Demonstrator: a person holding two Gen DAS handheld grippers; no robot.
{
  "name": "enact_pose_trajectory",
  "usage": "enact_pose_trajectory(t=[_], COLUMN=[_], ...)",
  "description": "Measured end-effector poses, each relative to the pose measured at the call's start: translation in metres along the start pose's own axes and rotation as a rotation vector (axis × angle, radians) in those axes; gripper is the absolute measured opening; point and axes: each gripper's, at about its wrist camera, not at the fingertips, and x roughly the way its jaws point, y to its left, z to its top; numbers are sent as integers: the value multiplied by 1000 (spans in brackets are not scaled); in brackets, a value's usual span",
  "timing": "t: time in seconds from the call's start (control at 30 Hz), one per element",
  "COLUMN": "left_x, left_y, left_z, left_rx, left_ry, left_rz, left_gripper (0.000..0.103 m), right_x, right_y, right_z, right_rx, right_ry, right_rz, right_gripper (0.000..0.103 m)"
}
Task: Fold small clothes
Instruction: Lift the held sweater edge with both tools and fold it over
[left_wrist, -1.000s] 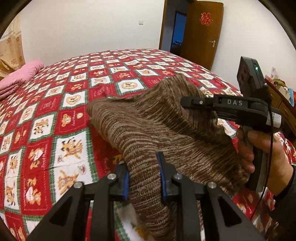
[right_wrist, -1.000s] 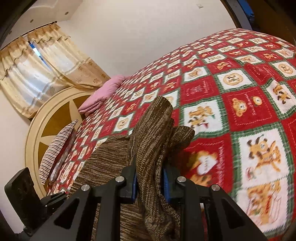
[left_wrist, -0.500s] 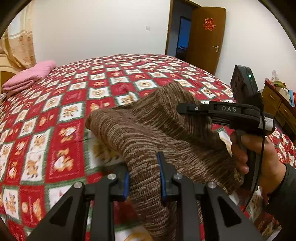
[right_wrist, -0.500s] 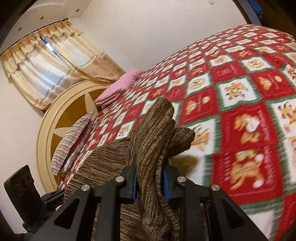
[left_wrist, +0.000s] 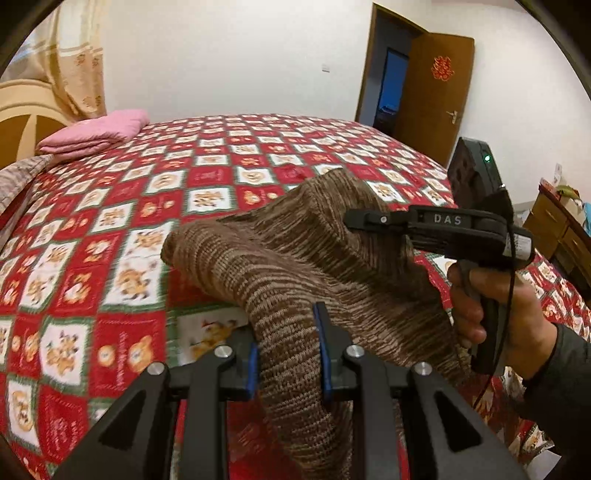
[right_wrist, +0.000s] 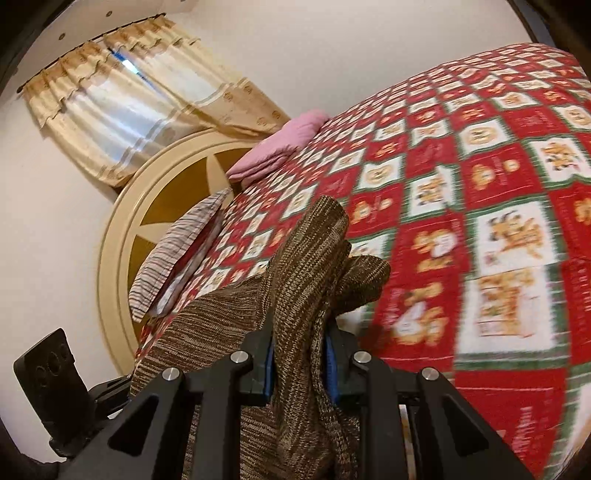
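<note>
A brown striped knitted garment (left_wrist: 295, 258) hangs lifted above the red patterned bedspread (left_wrist: 110, 229), stretched between both grippers. My left gripper (left_wrist: 286, 354) is shut on one bunched edge of it. My right gripper (right_wrist: 300, 354) is shut on another bunched edge of the garment (right_wrist: 310, 266). The right gripper also shows in the left wrist view (left_wrist: 364, 218), held by a hand at the right, its tips against the cloth. Part of the left gripper's body (right_wrist: 51, 380) shows at the lower left of the right wrist view.
A folded pink blanket (left_wrist: 96, 133) lies at the bed's far left corner, next to a striped pillow (right_wrist: 177, 251) and a round headboard (right_wrist: 155, 206). A wooden door (left_wrist: 432, 96) stands open behind the bed. A dresser (left_wrist: 557, 225) stands at the right.
Both grippers have swung left with the garment still held. The headboard, curtain and pink blanket have come further into view. The bedspread is motion-blurred.
</note>
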Motion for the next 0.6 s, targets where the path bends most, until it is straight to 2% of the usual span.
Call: enact_pose_trajectory(t=[0.37, 0.6], left_x=[-60, -86], left_y=[49, 70], left_z=[-20, -31], left_rx=[-72, -76], left_ry=[-82, -119], left_rz=[70, 149], left_gripper=[26, 26], right_x=[47, 80], right_y=[67, 109], right_z=[-6, -9], right_rx=[-69, -114], right_ry=[60, 102], right_rz=[111, 168], right_gripper=[22, 22])
